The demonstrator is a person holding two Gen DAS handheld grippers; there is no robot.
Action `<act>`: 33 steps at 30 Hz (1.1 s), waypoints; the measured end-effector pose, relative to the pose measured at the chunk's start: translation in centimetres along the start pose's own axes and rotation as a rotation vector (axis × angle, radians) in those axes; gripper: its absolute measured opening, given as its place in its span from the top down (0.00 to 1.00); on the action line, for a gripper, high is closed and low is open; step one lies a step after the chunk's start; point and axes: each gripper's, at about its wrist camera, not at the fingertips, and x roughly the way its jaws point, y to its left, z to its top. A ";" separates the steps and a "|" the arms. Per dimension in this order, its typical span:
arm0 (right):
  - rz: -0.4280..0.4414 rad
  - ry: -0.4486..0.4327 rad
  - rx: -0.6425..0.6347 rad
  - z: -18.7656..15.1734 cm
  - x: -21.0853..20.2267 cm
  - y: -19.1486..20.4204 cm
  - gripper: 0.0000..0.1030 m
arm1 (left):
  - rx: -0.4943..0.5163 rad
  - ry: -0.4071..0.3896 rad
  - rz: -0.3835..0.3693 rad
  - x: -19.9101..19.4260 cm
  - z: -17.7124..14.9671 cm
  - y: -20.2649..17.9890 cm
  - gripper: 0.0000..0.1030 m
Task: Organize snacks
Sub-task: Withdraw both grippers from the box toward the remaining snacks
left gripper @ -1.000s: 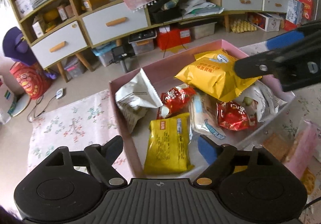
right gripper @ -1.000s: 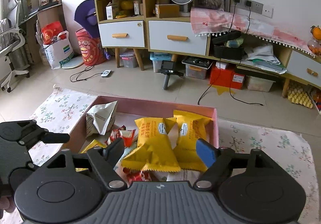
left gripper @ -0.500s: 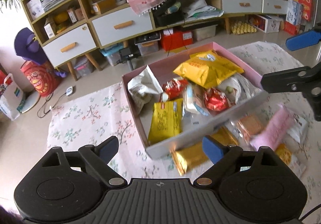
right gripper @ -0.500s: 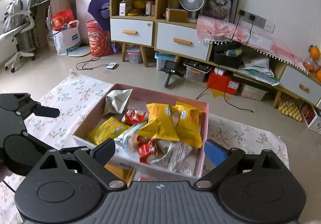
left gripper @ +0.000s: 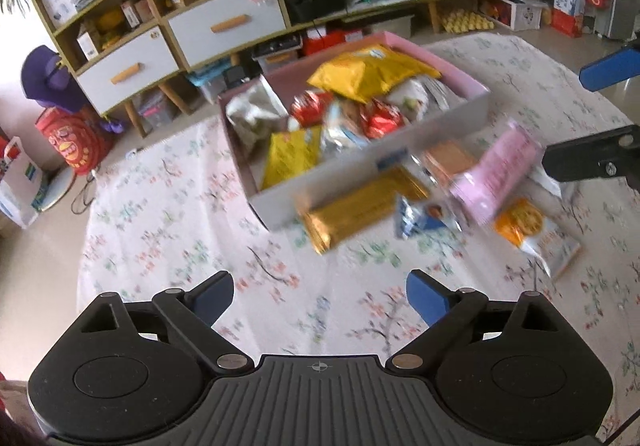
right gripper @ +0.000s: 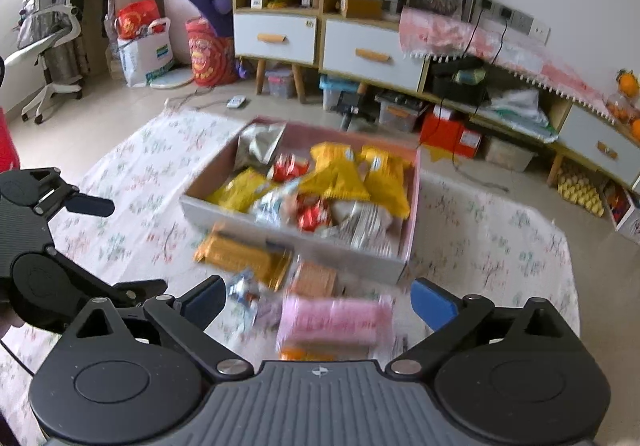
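Both tools are held wide open, nothing gripped: the left tool [left gripper: 320, 296] above bare floral cloth [left gripper: 168, 214], the right tool [right gripper: 316, 298] over a pink packet [right gripper: 332, 320]. Most snacks are contained in the pink box [right gripper: 414, 214].

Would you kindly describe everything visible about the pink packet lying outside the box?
The pink packet is a long, soft-looking wrapper, pale pink with faint print blurred past reading. It lies flat on the floral cloth, outside the box's grey front wall, among other loose snacks; an orange packet lies right beside it. It sits just ahead of the right tongs, which are open and not touching it.
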 end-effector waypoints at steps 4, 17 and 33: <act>0.010 0.039 0.019 -1.7 0.4 -0.7 0.21 | 0.039 0.017 -0.026 0.2 -0.8 -2.0 0.08; -0.054 0.208 0.057 -5.4 3.8 -3.4 0.20 | 0.054 0.078 -0.095 1.5 -1.2 -7.1 0.08; -0.043 0.216 0.081 -5.9 4.9 -8.8 0.20 | -0.051 0.045 -0.173 3.1 1.6 -11.5 0.08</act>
